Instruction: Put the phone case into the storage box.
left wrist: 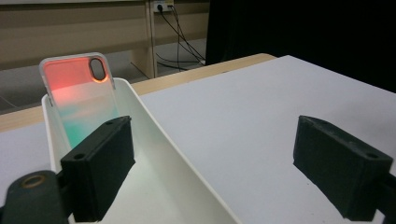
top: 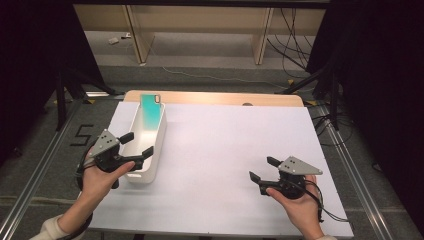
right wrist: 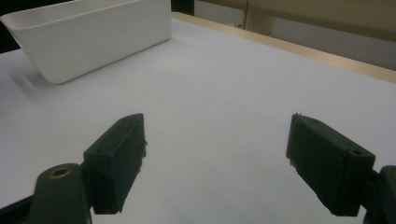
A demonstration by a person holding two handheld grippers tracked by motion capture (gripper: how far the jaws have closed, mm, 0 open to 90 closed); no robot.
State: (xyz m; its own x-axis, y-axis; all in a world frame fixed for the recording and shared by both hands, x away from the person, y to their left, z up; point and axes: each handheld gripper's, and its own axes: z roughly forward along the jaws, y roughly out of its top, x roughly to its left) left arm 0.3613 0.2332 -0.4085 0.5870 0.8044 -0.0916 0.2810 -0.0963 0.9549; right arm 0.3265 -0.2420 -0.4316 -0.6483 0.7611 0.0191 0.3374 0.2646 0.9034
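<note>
Left gripper view: our left gripper (left wrist: 212, 175) jaws are gaping apart astride the white bin (left wrist: 154, 158) wall; phone case (left wrist: 79, 100) is leaning upright at the bin's far end.
Right gripper view: our right gripper (right wrist: 215, 165) is hovering spread wide above the table (right wrist: 224, 84).
High view: we are risking nudging the bin, toppling the case.

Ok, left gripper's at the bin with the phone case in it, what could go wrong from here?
The left gripper has one jaw over the near wall of the bin; closing or pushing could tip the light bin. The phone case leans upright at the far end and could topple if the bin is jolted.
</note>
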